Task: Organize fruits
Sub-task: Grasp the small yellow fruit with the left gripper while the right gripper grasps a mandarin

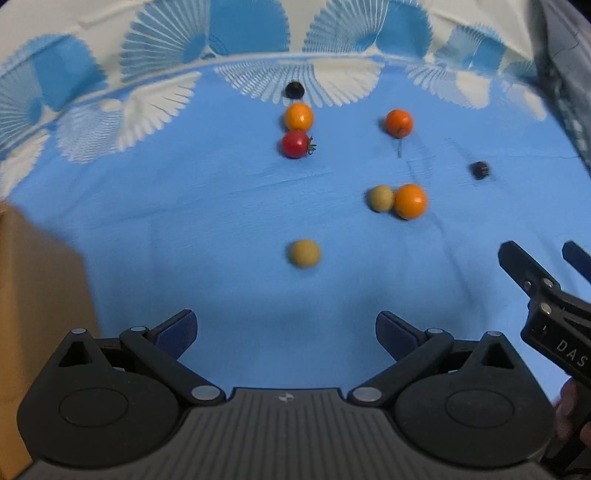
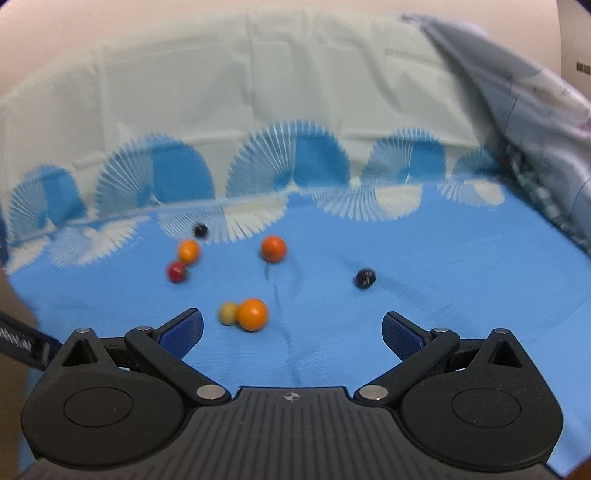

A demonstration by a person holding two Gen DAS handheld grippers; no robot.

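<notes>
My left tongs gape wide, empty, above the blue cloth; right tongs likewise wide, holding nothing. Fruits lie loose: yellow ball nearest, yellow-orange pair touching, red tomato against an orange, another orange apart. Brown box at left. I judge nothing is sorted yet.

Blue cloth with white fan pattern; orange fruit, red tomato.

My blue cloth with white fan-print border covers the surface; grey fabric bunches at right, beneath a pale wall
</notes>
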